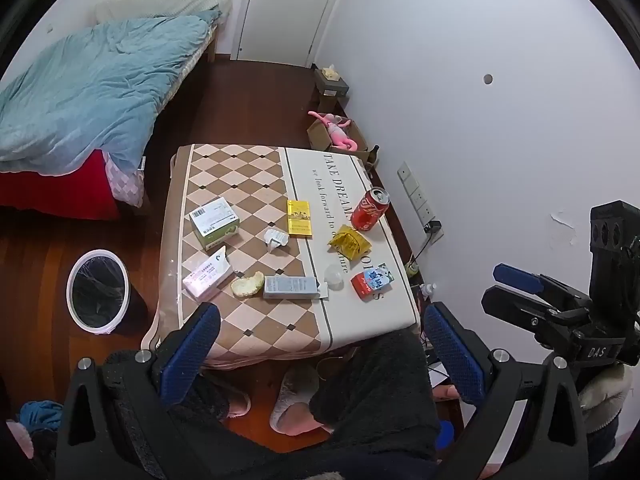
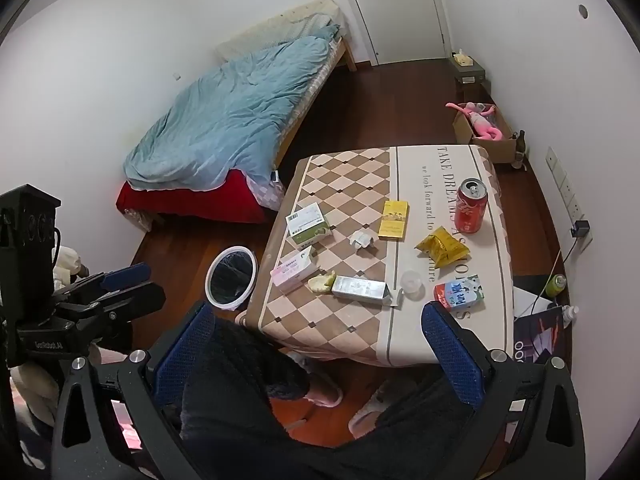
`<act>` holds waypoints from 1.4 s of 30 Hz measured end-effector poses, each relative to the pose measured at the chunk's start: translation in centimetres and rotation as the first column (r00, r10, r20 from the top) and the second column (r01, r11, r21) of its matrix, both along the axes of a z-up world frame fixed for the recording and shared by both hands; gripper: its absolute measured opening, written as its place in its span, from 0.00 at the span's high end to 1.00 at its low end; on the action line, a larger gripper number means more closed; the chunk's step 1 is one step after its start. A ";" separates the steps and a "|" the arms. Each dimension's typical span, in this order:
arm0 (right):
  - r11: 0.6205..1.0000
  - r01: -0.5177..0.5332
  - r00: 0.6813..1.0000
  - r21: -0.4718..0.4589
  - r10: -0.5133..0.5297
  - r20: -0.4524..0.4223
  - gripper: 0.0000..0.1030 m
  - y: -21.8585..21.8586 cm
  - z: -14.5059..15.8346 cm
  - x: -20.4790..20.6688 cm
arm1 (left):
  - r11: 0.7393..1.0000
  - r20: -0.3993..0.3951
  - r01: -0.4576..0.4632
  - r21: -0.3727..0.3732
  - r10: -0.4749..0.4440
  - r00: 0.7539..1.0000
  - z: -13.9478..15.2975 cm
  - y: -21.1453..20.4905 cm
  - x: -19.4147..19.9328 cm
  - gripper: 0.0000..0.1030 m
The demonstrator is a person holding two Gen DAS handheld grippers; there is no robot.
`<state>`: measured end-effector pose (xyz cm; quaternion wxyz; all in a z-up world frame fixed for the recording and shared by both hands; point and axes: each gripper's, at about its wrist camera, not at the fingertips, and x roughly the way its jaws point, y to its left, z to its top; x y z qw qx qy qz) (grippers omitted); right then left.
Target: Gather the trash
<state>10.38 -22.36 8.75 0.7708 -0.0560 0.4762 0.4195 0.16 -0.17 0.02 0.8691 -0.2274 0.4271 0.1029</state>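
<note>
While I hold both tools high above my knees, my left gripper (image 1: 316, 348) and my right gripper (image 2: 320, 344) each stand wide apart, with nothing between their blue pads. Nearest on the table (image 1: 256, 332) lie one red and blue milk carton (image 2: 460, 293), one clear plastic cup (image 2: 412, 282), one long grey box (image 2: 360, 288), one bread scrap (image 2: 321, 283) and one pink tissue pack (image 2: 294, 272). Farther in I count one crumpled yellow snack bag (image 2: 440, 247), one balled white paper (image 2: 362, 239) and one green and white box (image 2: 309, 225). Farthest stand one flat yellow box (image 2: 394, 219) and one upright red soda can (image 2: 473, 206), at the right. One white-rimmed bin (image 2: 232, 276) with a black liner sits on the floor, just left of the table's near corner.
</note>
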 end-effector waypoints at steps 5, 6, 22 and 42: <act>1.000 -0.002 1.000 0.005 0.002 -0.003 0.00 0.0 0.3 -0.2 | 1.000 0.004 -0.001 -0.005 0.001 1.000 -0.2 0.0 0.3 0.00; 1.000 -0.002 1.000 0.006 0.002 -0.003 0.00 0.1 0.3 -0.3 | 1.000 0.005 0.000 -0.008 0.001 1.000 -0.3 -0.1 0.4 0.00; 1.000 -0.019 1.000 0.019 0.019 -0.009 0.00 1.1 -0.3 -0.3 | 1.000 0.031 -0.001 -0.018 0.002 1.000 0.4 -0.1 0.2 0.00; 1.000 -0.023 1.000 0.019 0.023 -0.007 0.00 1.2 -0.2 -0.2 | 0.999 0.060 0.010 -0.038 -0.008 0.998 0.3 0.0 0.0 0.00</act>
